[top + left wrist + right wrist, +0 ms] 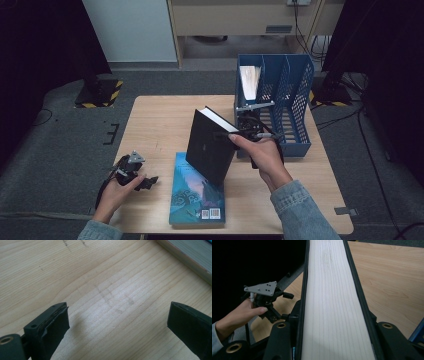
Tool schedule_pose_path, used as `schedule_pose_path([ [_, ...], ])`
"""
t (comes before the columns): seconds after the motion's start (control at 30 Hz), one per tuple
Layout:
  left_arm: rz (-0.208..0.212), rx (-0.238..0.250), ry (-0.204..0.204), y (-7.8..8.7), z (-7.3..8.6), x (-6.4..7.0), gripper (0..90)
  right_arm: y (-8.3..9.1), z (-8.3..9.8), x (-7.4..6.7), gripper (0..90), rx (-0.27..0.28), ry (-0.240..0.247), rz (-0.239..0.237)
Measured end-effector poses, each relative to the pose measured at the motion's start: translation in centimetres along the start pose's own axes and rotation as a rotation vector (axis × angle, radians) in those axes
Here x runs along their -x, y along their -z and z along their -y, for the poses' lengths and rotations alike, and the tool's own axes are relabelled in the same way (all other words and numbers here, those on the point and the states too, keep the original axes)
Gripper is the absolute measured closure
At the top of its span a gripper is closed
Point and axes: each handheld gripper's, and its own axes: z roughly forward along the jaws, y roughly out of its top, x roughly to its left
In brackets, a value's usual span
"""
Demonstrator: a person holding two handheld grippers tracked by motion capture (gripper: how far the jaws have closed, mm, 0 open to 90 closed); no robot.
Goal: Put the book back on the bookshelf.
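**Clamped by one edge, the black book could swing or slip on its way to the rack**

Right now the right gripper (239, 134) holds a black hardcover book (210, 146) in the air above the wooden table (155, 125), its jaws closed on the fore-edge; the right gripper view shows the cream page block (332, 305) running up between both jaws. The book hangs tilted, its lower corner just over a blue paperback (197, 192) lying flat near the table's front edge. A grip so close to one edge leaves most of the weight hanging free, so I judge the book may pivot in the pads or slide out. Its low corner could also catch the paperback and drag it. The blue file rack (295, 100) stands just beside the hand; a skewed book might strike a divider. The left gripper (134, 172) rests wide and empty at the table's left edge.
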Motion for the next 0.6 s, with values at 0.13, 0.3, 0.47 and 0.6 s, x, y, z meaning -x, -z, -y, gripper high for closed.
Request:
schedule_pose_path([
  [0.13, -0.012, 0.021, 0.006, 0.1, -0.1, -0.2, 4.4, 0.4, 0.7, 0.5, 52.3, 0.022, -0.026, -0.009],
  [0.3, -0.017, 0.013, 0.005, 0.1, 0.1, -0.3, 4.0, 0.9, 1.2, 0.8, 52.2, 0.035, -0.035, 0.0],
  [0.47, -0.019, -0.008, 0.001, -0.2, 0.2, -0.2, 3.8, 1.7, 1.5, 0.5, 52.4, 0.045, -0.037, -0.001],
  [0.6, -0.02, -0.03, -0.005, -0.4, 0.2, -0.1, 3.7, 2.7, 1.6, 0.0, 52.4, 0.056, -0.029, 0.011],
])
